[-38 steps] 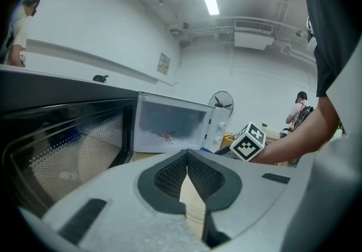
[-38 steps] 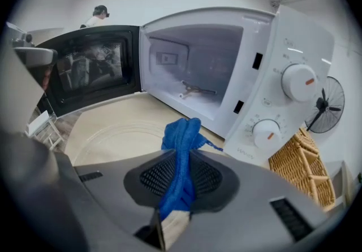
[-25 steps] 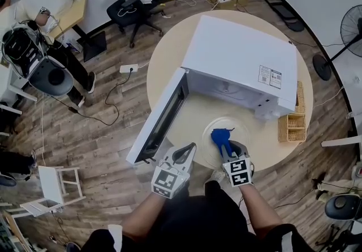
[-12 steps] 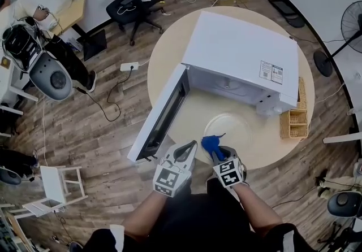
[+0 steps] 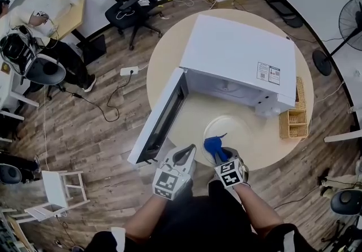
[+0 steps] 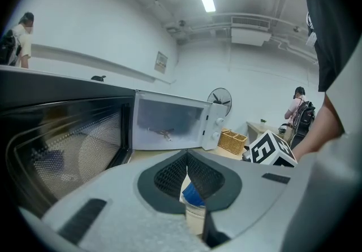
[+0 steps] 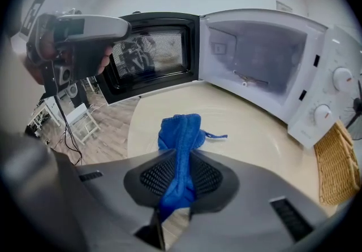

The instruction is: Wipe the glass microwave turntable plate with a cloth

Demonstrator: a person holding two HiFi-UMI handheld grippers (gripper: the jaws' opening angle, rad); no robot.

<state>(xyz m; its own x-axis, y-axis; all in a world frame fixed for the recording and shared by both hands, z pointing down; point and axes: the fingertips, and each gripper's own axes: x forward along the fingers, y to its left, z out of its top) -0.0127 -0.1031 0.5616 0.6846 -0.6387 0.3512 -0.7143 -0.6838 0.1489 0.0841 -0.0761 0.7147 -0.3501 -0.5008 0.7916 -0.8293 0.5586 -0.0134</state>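
Observation:
The clear glass turntable plate (image 5: 235, 129) lies flat on the round table in front of the open white microwave (image 5: 237, 56). My right gripper (image 5: 216, 153) is shut on a blue cloth (image 5: 211, 143), whose bunched end sits over the plate's near-left rim. In the right gripper view the cloth (image 7: 181, 132) sticks out from between the jaws of the right gripper (image 7: 181, 172) over the faint plate (image 7: 249, 143). My left gripper (image 5: 184, 155) hovers shut beside the right one, holding nothing, near the microwave door (image 5: 161, 118). Its jaws meet in the left gripper view (image 6: 188, 180).
A wicker basket (image 5: 292, 124) stands at the table's right edge beside the microwave. The open door juts toward me on the left. The table edge (image 5: 186, 149) lies under both grippers. Office chairs, cables and a fan (image 5: 350, 25) are on the floor around.
My right gripper has drawn the blue cloth back from the middle of the plate toward its near-left rim. The left gripper has hardly moved.

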